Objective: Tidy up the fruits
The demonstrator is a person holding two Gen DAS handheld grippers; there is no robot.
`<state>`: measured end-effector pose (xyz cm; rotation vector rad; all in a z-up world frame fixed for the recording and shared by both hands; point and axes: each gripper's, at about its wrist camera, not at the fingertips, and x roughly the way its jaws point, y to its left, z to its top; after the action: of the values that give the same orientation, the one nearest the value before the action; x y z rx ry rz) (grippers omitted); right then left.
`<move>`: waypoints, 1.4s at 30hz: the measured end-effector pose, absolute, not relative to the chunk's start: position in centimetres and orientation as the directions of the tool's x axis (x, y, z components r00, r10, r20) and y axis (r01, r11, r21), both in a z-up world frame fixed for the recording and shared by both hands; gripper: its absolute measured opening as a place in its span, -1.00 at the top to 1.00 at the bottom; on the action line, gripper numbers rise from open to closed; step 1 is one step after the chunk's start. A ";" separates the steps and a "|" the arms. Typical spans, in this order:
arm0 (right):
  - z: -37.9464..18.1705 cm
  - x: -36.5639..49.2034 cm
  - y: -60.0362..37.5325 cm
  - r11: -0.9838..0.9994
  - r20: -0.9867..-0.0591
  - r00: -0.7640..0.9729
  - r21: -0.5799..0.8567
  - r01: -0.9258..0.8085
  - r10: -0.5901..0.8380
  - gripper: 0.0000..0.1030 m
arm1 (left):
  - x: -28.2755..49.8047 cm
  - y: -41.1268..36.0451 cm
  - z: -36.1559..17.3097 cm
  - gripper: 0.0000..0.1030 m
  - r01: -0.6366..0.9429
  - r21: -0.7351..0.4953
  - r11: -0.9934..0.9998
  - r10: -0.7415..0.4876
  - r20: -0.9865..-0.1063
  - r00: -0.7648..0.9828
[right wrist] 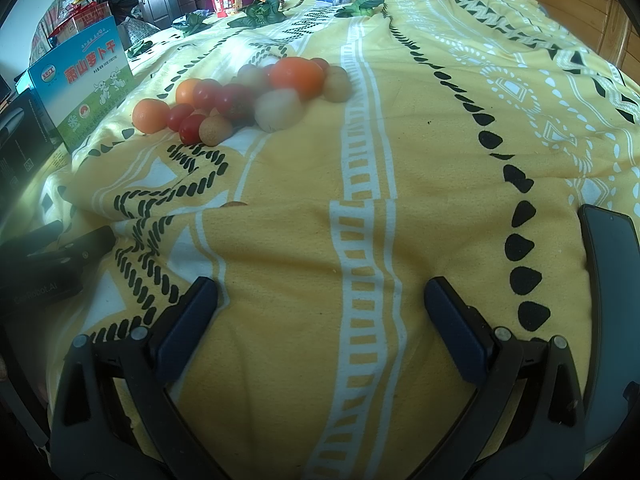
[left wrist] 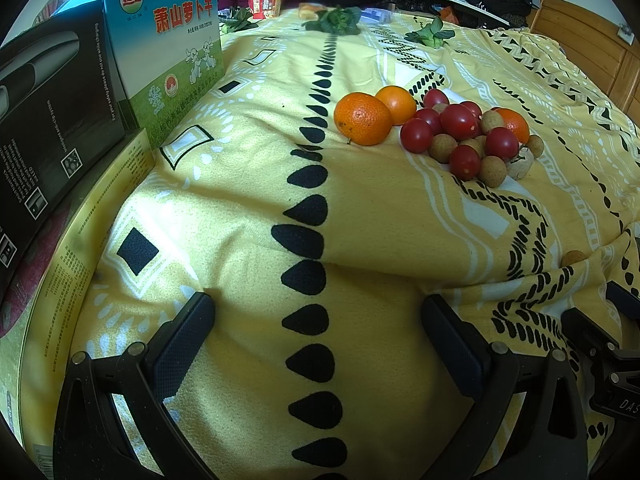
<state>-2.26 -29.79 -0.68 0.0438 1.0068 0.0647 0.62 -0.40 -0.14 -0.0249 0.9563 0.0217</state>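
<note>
both grippers' jaws gape empty over bare blanket; fruit pile beyond.

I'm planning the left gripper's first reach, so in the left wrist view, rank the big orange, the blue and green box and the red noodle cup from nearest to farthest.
From the left gripper:
1. Big orange, ahead, slightly right, at the fruit pile's left edge.
2. Blue and green box, standing further back on the left.
3. Red noodle cup, at the cloth's far edge.

Three oranges in the pile, about seven red cherry tomatoes, roughly seven brown longans there plus one stray longan apart near the fold. Three leafy green bunches at the far edge. Three boxes on the left.
</note>
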 end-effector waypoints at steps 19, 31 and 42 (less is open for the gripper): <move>-0.7 -2.3 -29.7 0.997 -0.843 0.533 0.067 -0.034 0.075 -1.00 | 0.6 -0.4 -0.1 -1.00 -0.030 -0.012 0.999 0.007 -0.817 0.577; -0.7 -2.3 -29.8 0.997 -0.843 0.533 0.069 -0.034 0.077 -1.00 | 0.6 -0.4 -0.2 -1.00 -0.030 -0.012 0.999 0.007 -0.817 0.576; -0.4 -2.2 -29.6 0.997 -0.842 0.535 0.069 -0.034 0.077 -1.00 | 0.5 0.4 1.3 -0.99 0.003 -0.082 0.997 -0.070 -0.829 0.555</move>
<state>-2.23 -29.63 -0.36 0.0460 1.0045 0.0660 0.50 0.35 1.34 -0.0734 0.9821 -0.0434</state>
